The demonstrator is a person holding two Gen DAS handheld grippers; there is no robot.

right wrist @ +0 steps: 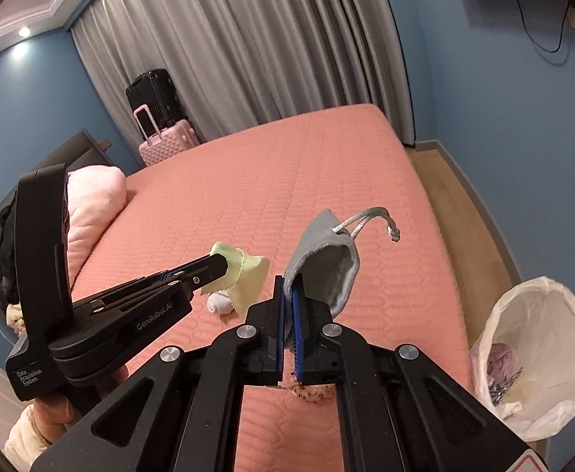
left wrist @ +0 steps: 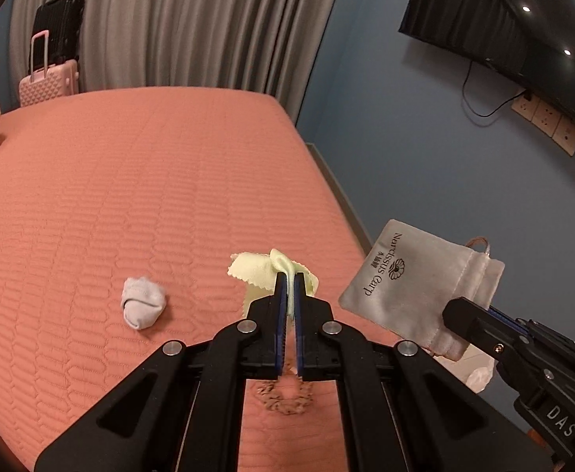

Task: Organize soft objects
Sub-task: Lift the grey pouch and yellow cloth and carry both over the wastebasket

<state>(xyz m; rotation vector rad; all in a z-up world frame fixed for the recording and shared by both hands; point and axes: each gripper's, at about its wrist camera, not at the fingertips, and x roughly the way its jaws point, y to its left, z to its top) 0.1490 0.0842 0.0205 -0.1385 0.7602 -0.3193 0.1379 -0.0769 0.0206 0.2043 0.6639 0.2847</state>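
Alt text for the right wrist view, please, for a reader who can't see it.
The right tool grips the rim of a grey fabric drawstring pouch, mouth open, above a salmon quilted bed. Beside it, the left tool holds a pale yellow-green cloth. A white-lined waste bin stands on the floor at right.

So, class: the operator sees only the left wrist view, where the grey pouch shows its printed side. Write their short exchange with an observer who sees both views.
Operator: Is the pouch's mouth open?
Observer: Yes. In the right wrist view the grey pouch gapes open, with its rim pinched in the jaws of the right gripper.
Operator: What's the white plastic below it?
Observer: That's a lined bin standing beside the bed, with rubbish inside it.
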